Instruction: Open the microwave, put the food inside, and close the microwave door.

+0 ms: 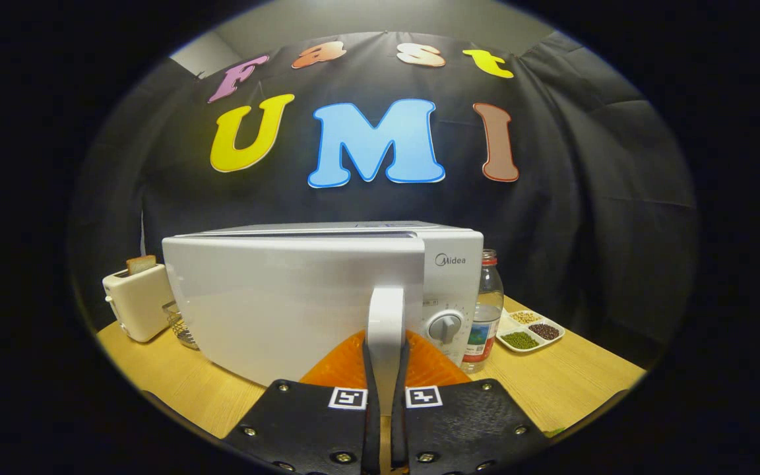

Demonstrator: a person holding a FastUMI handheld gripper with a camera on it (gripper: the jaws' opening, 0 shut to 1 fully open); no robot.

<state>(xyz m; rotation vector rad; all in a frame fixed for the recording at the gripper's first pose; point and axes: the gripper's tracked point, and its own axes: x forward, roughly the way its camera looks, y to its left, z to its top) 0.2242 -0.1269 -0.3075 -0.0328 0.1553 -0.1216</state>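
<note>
Toaster (137, 300) sits far left on the table (571, 379) with a slice of bread (140, 264) poking out of the slot; a wire basket (181, 326) is wedged between it and the microwave (301, 297). Microwave fills the middle, door facing the camera, closed or barely cracked, can't say which from this angle. Door handle (385, 330) is a vertical bar at the door's right edge, just left of the control panel and its dial (444, 326). Gripper (385, 389) is straight in front of it with both fingers pressed on the handle's lower part, one each side, so it's clamped on the bar. Key relation: handle's long axis runs up-down, fingers straddle it left-right, so the grip is square to the bar. Hinge looks to be on the door's left side, so my read is the pull has to arc toward the camera and leftward, not straight back, or the fingers may slip off. Right of the microwave: a bottle (487, 310) touching or nearly touching its side, then a divided tray (530, 330) of beans and grains further right. Can't tell which item is the food to load. Task looks to be at step one, door opening.
</note>
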